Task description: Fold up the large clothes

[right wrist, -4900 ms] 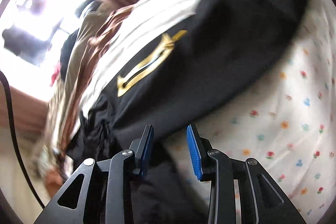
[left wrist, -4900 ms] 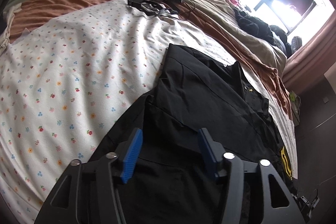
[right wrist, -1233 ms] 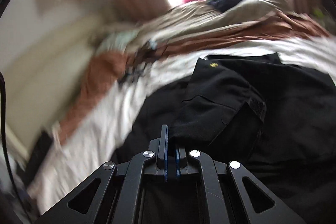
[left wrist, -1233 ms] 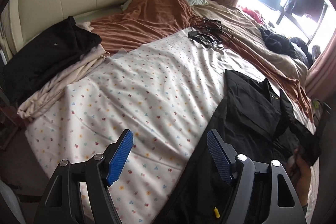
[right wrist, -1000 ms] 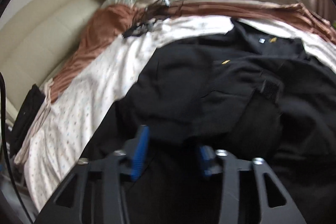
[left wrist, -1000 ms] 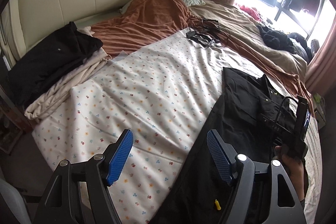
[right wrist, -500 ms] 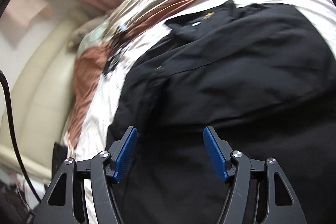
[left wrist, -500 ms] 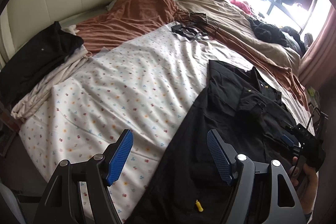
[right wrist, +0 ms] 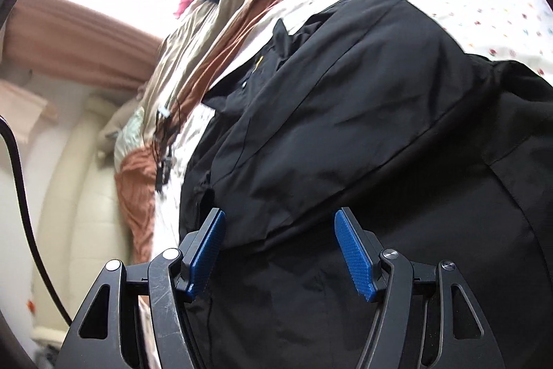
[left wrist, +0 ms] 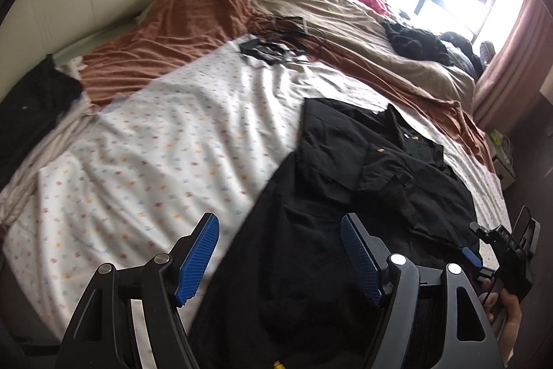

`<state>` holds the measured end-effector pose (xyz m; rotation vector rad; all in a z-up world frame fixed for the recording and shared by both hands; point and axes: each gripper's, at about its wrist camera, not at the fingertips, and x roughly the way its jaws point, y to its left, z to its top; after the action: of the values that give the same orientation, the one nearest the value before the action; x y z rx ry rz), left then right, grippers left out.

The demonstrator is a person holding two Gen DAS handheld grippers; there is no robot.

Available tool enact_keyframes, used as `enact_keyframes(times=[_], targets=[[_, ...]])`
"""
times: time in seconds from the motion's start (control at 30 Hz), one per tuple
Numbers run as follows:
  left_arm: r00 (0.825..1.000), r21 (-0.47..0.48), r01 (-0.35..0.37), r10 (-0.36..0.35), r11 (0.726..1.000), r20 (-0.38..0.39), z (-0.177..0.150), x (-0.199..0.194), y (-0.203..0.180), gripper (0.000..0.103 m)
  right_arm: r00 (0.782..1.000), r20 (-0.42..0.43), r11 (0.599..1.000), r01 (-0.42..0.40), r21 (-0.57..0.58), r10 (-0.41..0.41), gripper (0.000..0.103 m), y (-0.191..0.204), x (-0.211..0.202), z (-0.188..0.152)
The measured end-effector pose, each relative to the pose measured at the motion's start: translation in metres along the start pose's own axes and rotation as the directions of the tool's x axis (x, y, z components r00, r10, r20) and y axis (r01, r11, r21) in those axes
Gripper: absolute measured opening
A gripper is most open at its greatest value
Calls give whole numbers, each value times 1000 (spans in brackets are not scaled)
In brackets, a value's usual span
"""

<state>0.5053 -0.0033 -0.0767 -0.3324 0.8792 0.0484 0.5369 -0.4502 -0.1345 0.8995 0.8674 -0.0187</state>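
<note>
Black fabric is filling most of both wrist views: a large black jacket is lying spread on a white flowered sheet that is covering the bed. In the left wrist view the left gripper is hanging above the garment's near edge with its jaws standing wide apart and nothing pinched between the blue pads; the jacket's edge is running diagonally under the gap, so the left pad is sitting over bare sheet while the right pad is sitting over black cloth. At the right edge of that view the right gripper is showing in a person's hand, just past the jacket's far side. In the right wrist view the right gripper is hovering over the jacket with its jaws apart and empty, black cloth lying below and beyond both pads. A rust-brown blanket and a beige cover are lying bunched beyond the sheet, with dark cables between them near the headboard.
</note>
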Motion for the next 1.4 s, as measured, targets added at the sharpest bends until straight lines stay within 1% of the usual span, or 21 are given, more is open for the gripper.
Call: enact_keyframes(times=[0.17,0.27,0.33,0.4,0.5,0.57,0.63,0.7,0.77,0.87,0.93,1.03,1.07,1.17,1.23,1.33,1.4], targets=[[997,112,55,-49,992,-52,6,48,-57,74,999,12,998,-33,58,32,66,-13,-1,6],[993,157,93,-81,983,-83,7,74,-90,74,998,17,993,-58,102,56,66,-22,2,8],[989,207,121,-101,971,-107,5,93,-117,74,998,28,989,-61,134,58,66,-28,1,10],[989,250,114,-88,961,-115,3,107,-134,74,998,42,989,-55,141,50,66,-33,-2,14],[987,321,113,-68,940,-148,-1,133,-159,74,997,70,985,-30,172,19,66,-45,-6,19],[987,354,92,-37,931,-157,-2,148,-168,74,996,86,977,-22,212,4,66,-57,-10,21],[987,386,56,8,921,-162,-3,166,-174,74,992,124,957,-36,287,0,66,-75,-17,22],[985,401,30,42,916,-169,-2,180,-175,74,987,163,935,-54,351,-5,66,-89,-24,24],[984,408,5,69,913,-166,1,189,-173,74,981,192,931,-49,362,-23,66,-95,-30,28],[987,406,-30,91,914,-132,11,191,-165,74,973,229,930,-54,363,-33,66,-96,-36,31],[988,407,-47,104,912,-118,22,191,-156,74,970,243,921,-63,384,-35,66,-101,-37,31],[985,410,-118,158,904,-65,40,188,-141,74,957,285,904,-71,421,-57,66,-113,-45,30],[984,402,-132,167,906,-54,44,187,-136,74,949,307,900,-71,430,-72,66,-115,-49,31],[979,357,-167,198,919,-53,60,186,-112,74,936,342,894,-84,440,-80,66,-117,-57,33],[978,318,-177,202,932,-50,69,183,-94,74,937,340,897,-79,434,-82,66,-115,-55,34],[979,275,-177,197,945,-48,76,180,-78,74,951,304,904,-77,420,-61,66,-111,-44,36],[982,254,-162,181,954,-54,78,182,-73,74,958,282,909,-76,410,-48,66,-108,-35,36]])
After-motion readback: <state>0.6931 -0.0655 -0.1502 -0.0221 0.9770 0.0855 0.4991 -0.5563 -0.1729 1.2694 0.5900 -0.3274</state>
